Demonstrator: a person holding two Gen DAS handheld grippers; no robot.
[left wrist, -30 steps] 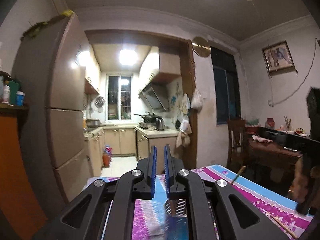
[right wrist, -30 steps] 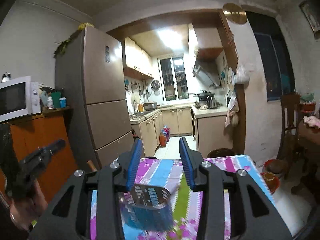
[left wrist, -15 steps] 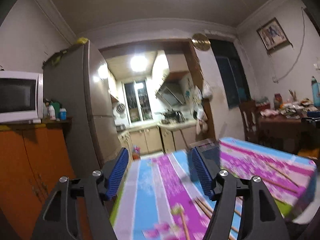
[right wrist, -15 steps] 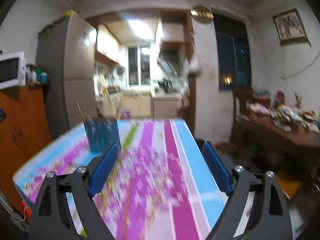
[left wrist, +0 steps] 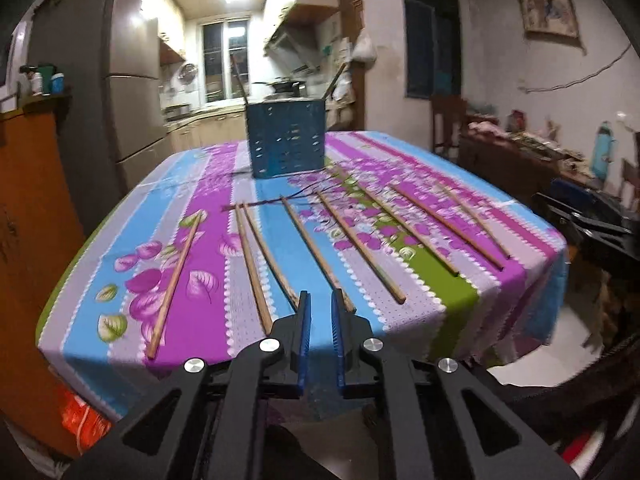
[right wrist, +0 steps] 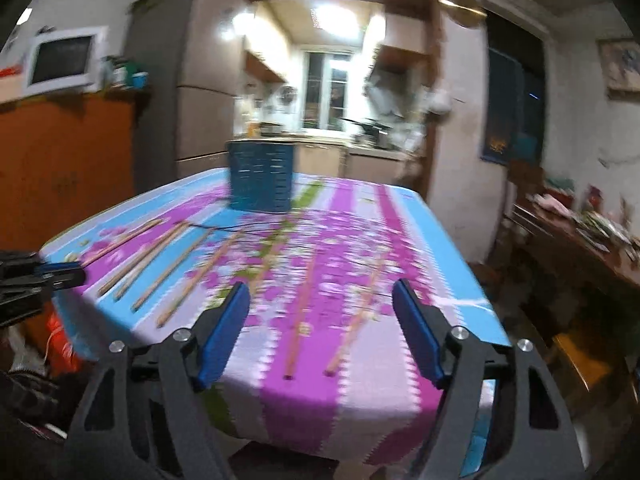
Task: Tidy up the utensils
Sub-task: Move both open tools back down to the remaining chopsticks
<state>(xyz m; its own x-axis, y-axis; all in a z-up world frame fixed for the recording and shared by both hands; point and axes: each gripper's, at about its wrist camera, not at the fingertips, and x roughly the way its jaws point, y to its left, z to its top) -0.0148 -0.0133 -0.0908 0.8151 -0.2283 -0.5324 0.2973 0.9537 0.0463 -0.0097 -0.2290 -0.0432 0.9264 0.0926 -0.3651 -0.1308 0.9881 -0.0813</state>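
Several wooden chopsticks [left wrist: 172,276] lie spread side by side on the striped flowered tablecloth [left wrist: 420,308]; they also show blurred in the right wrist view [right wrist: 298,316]. A blue perforated utensil holder [left wrist: 285,138] stands at the table's far side with two chopsticks sticking out; it also shows in the right wrist view [right wrist: 261,182]. My left gripper [left wrist: 319,300] is nearly shut and empty, at the near table edge over the ends of the middle chopsticks. My right gripper [right wrist: 320,296] is open and empty above the near edge.
An orange cabinet [left wrist: 28,200] and a grey fridge [left wrist: 132,80] stand left of the table. A dark side table [left wrist: 520,160] with clutter and a chair are on the right. The right gripper shows at the right of the left view [left wrist: 592,228].
Both grippers pulled back from the holder to the near table edge and tilted down. The left gripper opened and then closed to a narrow gap. The right gripper opened wider.
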